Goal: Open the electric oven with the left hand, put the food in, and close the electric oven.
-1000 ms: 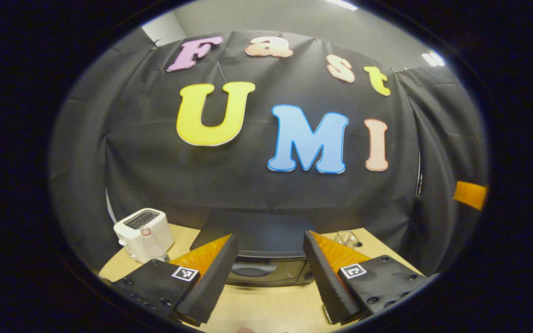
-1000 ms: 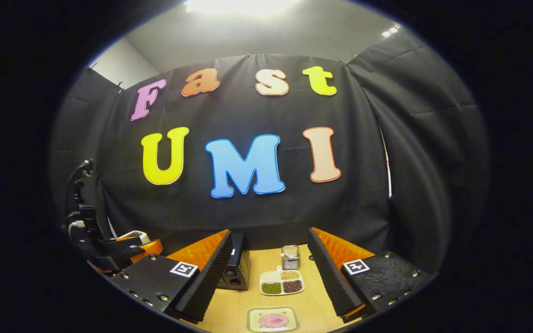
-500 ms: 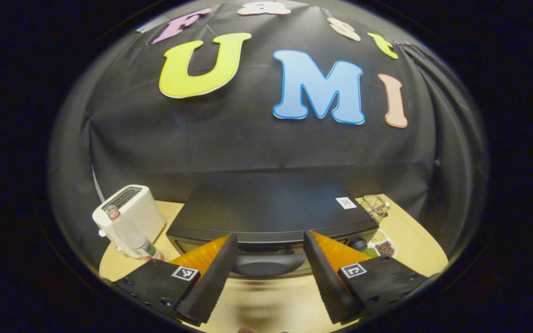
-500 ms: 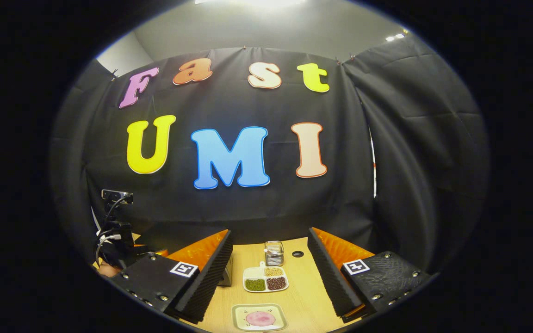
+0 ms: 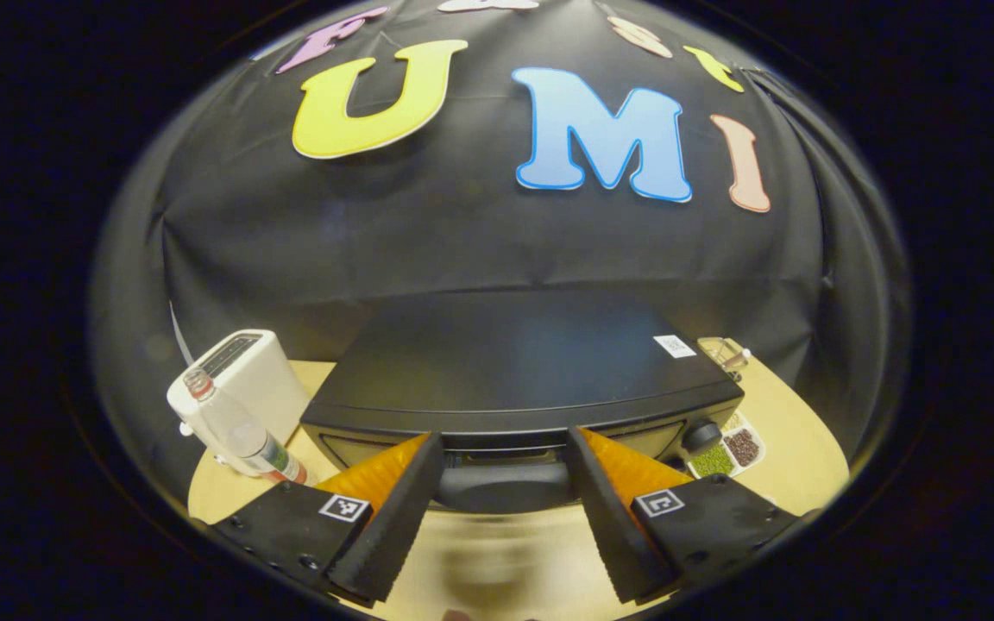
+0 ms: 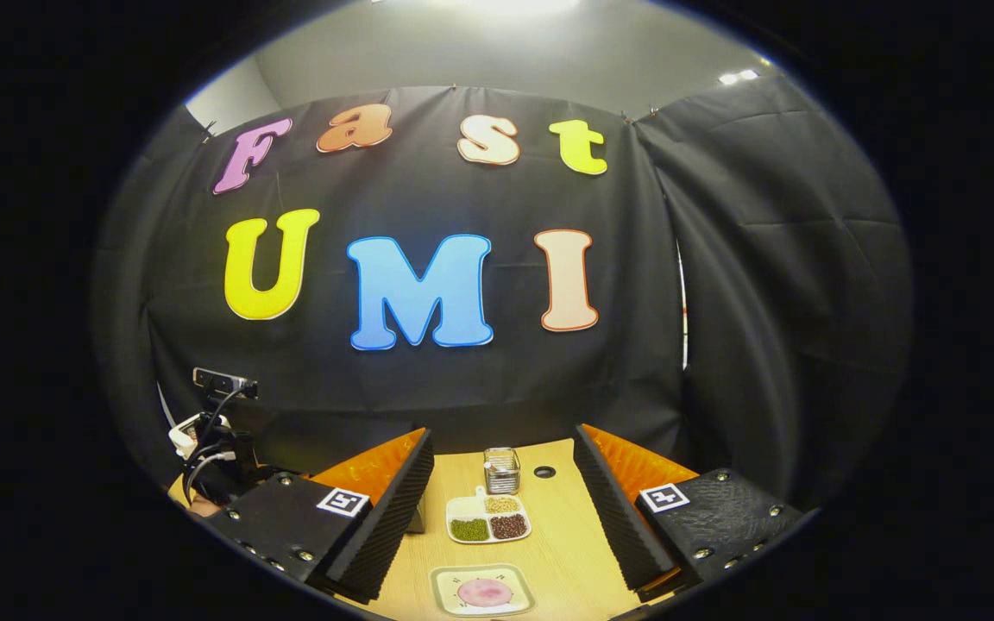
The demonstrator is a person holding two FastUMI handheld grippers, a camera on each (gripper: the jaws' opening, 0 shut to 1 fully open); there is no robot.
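A black electric oven stands on the wooden table with its door closed. Its dark door handle shows between the fingers of my left gripper, which is open and close in front of the oven door. Neither finger presses on the handle. A knob sits at the oven's right front. The food, a pink round slice on a pale square plate, lies on the table near my right gripper. That gripper is open, holds nothing and hovers above the plate.
A white toaster and a clear bottle stand left of the oven. A divided dish of beans and a small glass jar lie beyond the plate. The other gripper with its cables sits at the left.
My left gripper has moved in toward the oven and tipped down, so the oven and its handle look larger. The right gripper view has shifted slightly; the plate stays put.
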